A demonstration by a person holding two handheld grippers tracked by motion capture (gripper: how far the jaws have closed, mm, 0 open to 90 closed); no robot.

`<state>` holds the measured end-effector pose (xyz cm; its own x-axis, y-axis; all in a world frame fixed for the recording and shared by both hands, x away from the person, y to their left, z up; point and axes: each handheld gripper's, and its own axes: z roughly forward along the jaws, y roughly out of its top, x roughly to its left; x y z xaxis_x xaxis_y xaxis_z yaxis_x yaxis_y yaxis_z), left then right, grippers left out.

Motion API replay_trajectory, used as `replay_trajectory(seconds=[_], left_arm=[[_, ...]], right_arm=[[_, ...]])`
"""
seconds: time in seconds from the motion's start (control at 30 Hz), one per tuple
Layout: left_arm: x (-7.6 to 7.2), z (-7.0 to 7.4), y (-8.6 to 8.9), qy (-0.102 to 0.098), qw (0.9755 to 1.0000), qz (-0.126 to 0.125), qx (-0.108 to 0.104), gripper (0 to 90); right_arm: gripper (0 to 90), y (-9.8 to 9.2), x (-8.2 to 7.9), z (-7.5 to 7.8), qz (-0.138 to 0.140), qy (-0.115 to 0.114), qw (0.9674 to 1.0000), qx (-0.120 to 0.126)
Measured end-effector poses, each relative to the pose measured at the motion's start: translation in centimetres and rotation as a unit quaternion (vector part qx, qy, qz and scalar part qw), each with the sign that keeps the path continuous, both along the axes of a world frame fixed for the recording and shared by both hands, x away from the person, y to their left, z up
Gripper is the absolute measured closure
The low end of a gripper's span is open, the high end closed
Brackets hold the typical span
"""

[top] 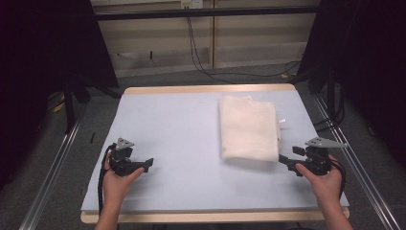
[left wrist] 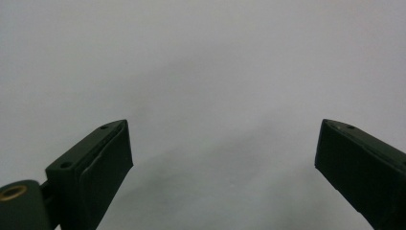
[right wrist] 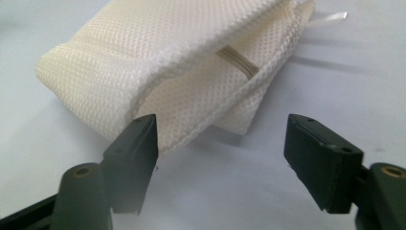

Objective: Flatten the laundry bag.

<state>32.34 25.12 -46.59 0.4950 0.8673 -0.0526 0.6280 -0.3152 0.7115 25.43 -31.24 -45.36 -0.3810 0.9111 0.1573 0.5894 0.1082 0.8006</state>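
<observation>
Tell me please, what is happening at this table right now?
A person holds one tool in each hand over a table with a pale grey top. A folded cream cloth lies on the right half of it. The right tool is open and sits at the near right corner of the cloth, close but not gripping it. The left tool is also open, above bare table, far from the cloth.

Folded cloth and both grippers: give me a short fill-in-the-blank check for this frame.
1. The folded cloth is coloured ____.
2. The gripper nearest the cloth is the ____ gripper.
3. The left gripper has its jaws ____, with bare table between them.

Missing words: cream; right; open
</observation>
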Motion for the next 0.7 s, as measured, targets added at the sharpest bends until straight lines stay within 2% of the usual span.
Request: replay_trajectory(seconds=[0.13, 0.17, 0.27, 0.3, 0.37, 0.4, 0.6, 0.7], left_arm=[[-0.1, 0.1, -0.2, 0.003, 1.0, -0.004, -0.001, 5.7], [0.0, 0.1, -0.3, 0.002, 1.0, -0.009, -0.002, 5.8], [-0.1, 0.2, -0.4, 0.001, 1.0, -0.005, 0.0, 5.8], [-0.1, 0.2, -0.3, 0.003, 0.9999, -0.011, 0.006, 5.9], [-0.1, 0.2, -0.3, 0.005, 0.9999, -0.013, 0.005, 6.0], [-0.1, 0.1, -0.5, 0.004, 1.0, -0.008, -0.003, 6.0], [-0.1, 0.2, -0.6, 0.002, 0.9999, -0.011, -0.001, 6.8], [-0.2, 0.3, -0.7, -0.001, 0.9999, -0.009, 0.006, 7.2]], right_arm=[[31.5, 0.5, 0.2, 0.1, 0.01, -0.01, 0.9999, 0.003], [35.9, 0.9, 0.3, 0.0, 0.019, -0.003, 0.9998, 0.005], [37.3, 1.3, 0.4, 0.0, 0.027, -0.001, 0.9996, 0.006], [37.9, 1.3, 0.4, 0.0, 0.027, 0.0, 0.9996, 0.004], [38.6, 1.4, 0.5, 0.0, 0.029, 0.0, 0.9996, 0.003], [39.5, 1.5, 0.6, -0.1, 0.026, 0.004, 0.9996, 0.004], [49.2, 2.3, 1.5, -0.7, 0.042, 0.019, 0.999, -0.001], [50.2, 2.4, 1.9, -0.7, 0.038, 0.022, 0.999, 0.001]])
